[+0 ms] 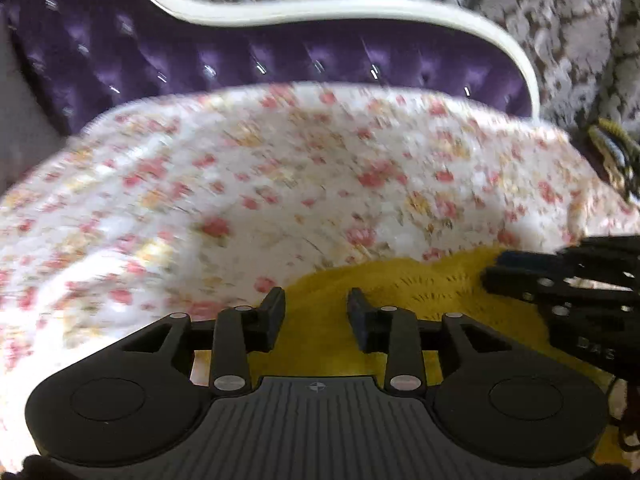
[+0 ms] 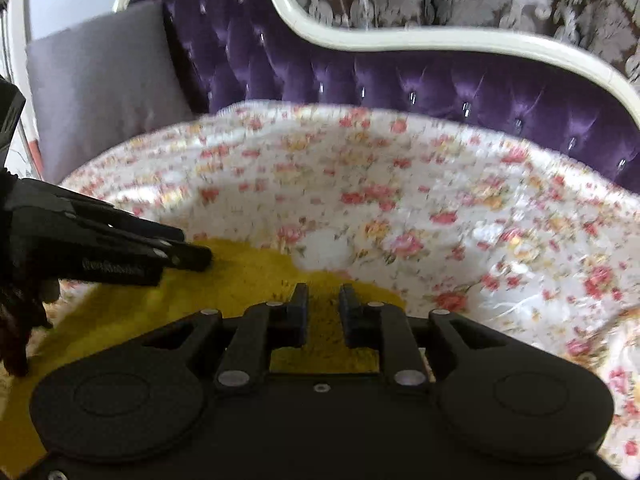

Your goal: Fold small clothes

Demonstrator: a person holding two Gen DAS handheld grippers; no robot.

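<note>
Left gripper (image 1: 316,300) stood partly open, nothing clamped, over a yellow knit garment (image 1: 400,292). Right gripper (image 2: 323,296) was likewise parted, narrower, empty, above the same yellow piece. Garment lay on a floral sheet (image 2: 400,208) covering the seat. Beyond: grey cushion (image 2: 104,84), purple tufted sofa back (image 2: 440,80).

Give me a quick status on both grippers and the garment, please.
Left gripper open, right gripper open, nothing clamped. Yellow garment lying on floral sheet. Nothing in the way.
</note>
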